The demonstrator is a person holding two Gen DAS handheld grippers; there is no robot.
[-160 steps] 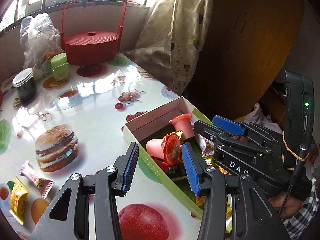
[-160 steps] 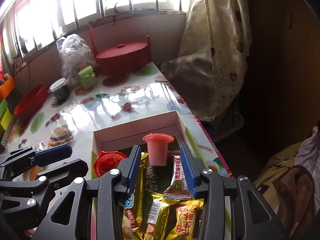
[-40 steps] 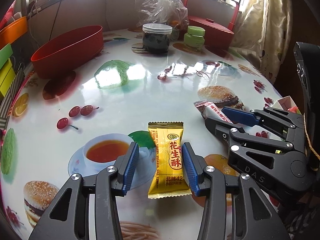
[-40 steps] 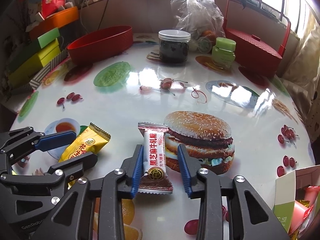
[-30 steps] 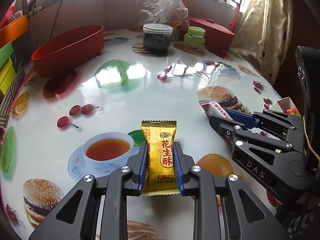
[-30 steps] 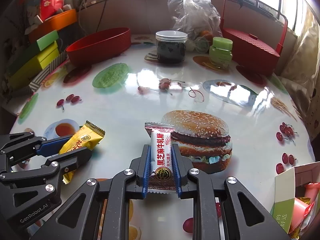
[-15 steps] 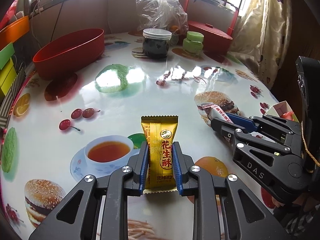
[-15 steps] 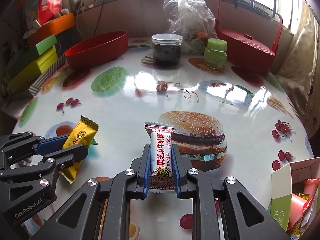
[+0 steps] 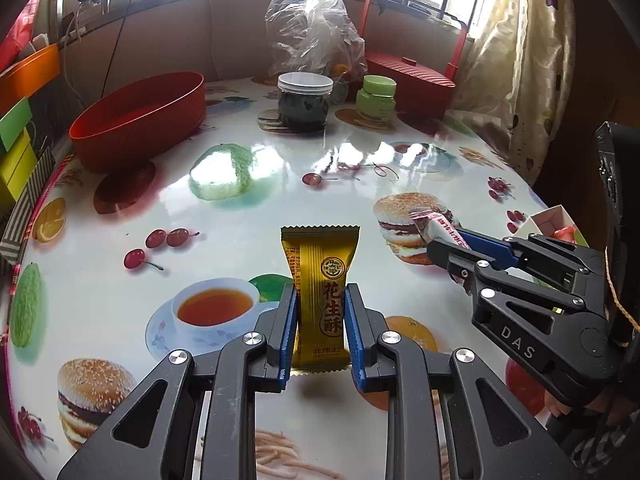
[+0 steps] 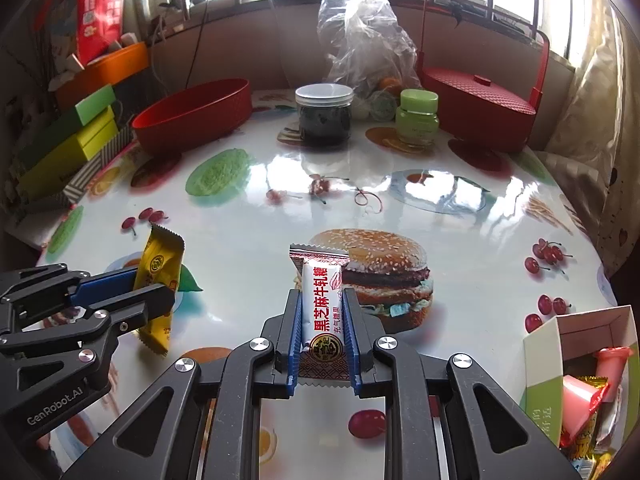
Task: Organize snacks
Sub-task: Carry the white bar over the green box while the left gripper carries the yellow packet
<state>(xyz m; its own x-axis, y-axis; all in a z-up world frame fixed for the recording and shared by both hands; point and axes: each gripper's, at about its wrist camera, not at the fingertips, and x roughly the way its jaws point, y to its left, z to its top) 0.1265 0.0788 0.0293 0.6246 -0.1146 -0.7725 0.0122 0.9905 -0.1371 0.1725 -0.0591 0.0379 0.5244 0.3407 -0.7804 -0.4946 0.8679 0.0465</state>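
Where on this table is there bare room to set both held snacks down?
Free: the middle of the table, from the red bowl and dark jar forward to both grippers. Crowded: the far edge, with jar, green pot, plastic bag, red basket.

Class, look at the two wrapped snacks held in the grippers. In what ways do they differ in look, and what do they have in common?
The yellow snack has a gold wrapper with dark lettering; the white snack has a white wrapper with red lettering and dark red patterned ends. The left gripper holds the yellow snack; the right gripper holds the white snack. The yellow snack looks wider, the white snack narrower. Both are sealed, crimped at the ends, pinched by the sides and pointing away from the cameras.
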